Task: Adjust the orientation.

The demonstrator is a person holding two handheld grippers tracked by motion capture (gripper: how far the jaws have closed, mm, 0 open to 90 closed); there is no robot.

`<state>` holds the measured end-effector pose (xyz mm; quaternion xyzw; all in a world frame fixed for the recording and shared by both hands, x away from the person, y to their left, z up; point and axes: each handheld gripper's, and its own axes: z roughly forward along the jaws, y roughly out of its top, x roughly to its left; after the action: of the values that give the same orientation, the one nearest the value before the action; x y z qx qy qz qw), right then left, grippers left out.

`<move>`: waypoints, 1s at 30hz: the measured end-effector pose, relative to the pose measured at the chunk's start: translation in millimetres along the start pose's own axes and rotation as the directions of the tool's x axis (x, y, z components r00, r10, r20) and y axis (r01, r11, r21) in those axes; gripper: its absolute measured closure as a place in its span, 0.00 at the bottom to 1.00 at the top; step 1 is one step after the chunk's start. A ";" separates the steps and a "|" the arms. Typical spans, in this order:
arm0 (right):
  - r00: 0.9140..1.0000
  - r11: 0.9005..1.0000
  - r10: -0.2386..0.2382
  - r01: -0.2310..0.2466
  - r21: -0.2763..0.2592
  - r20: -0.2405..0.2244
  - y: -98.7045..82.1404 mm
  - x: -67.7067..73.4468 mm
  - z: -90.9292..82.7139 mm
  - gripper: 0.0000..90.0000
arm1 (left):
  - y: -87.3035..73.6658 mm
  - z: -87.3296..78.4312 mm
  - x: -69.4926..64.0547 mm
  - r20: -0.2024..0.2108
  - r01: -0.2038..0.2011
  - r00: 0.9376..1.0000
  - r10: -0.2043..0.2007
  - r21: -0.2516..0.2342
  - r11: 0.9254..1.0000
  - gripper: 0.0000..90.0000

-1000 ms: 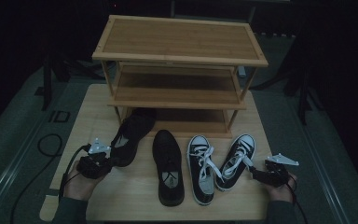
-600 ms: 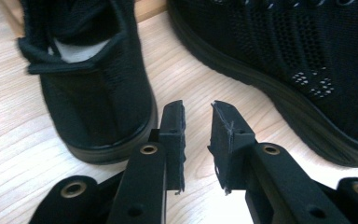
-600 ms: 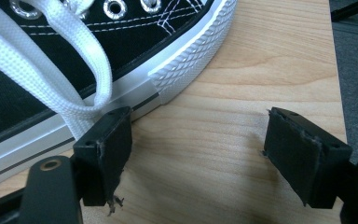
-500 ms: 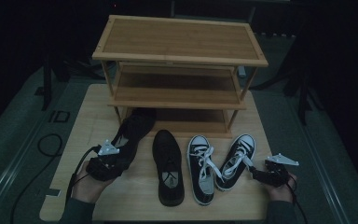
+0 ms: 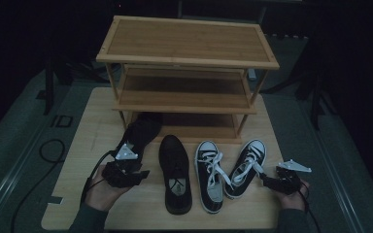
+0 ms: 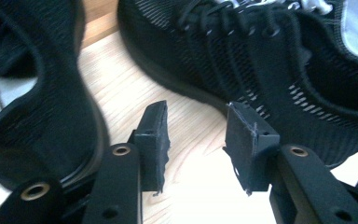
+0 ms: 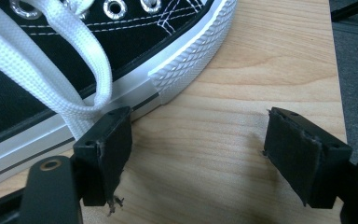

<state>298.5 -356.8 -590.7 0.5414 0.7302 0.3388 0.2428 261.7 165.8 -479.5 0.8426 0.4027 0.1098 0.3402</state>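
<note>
Two black shoes lie on the wooden table: one with its toe under the rack, the other beside it. My left gripper sits between their heels. Its jaws have just been opening and stand open over bare wood, the left shoe on one side and the laced one on the other. Two black-and-white sneakers lie to the right. My right gripper is open beside the right sneaker, whose white lace hangs by the left pad.
A three-tier bamboo shoe rack stands at the back of the table, its shelves bare. A dark cable loops on the floor to the left. The table's right edge runs close to the right gripper.
The left hand has carried its gripper to the right, up against the heels of the black shoes. The right gripper has stayed where it was.
</note>
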 end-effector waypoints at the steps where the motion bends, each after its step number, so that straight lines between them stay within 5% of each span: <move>1: 1.000 1.000 0.000 0.000 0.000 0.000 0.0 0.0 0.0 0.26 | 0.0 0.0 0.0 0.000 0.000 1.000 0.000 0.000 1.000 0.64; 12: 1.000 1.000 0.000 0.000 0.000 0.000 0.0 0.0 0.0 0.26 | 21.2 12.7 -14.8 0.028 -0.018 0.999 0.017 0.017 1.000 0.49; 30: 1.000 1.000 0.000 0.000 0.000 -0.001 0.0 -0.1 0.0 0.26 | 43.9 37.6 -33.6 0.048 -0.048 0.998 0.046 0.036 0.998 0.48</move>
<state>298.5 -356.8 -590.7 0.5415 0.7301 0.3390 0.2425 283.6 102.7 -475.5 0.8603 0.3768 0.0905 0.3312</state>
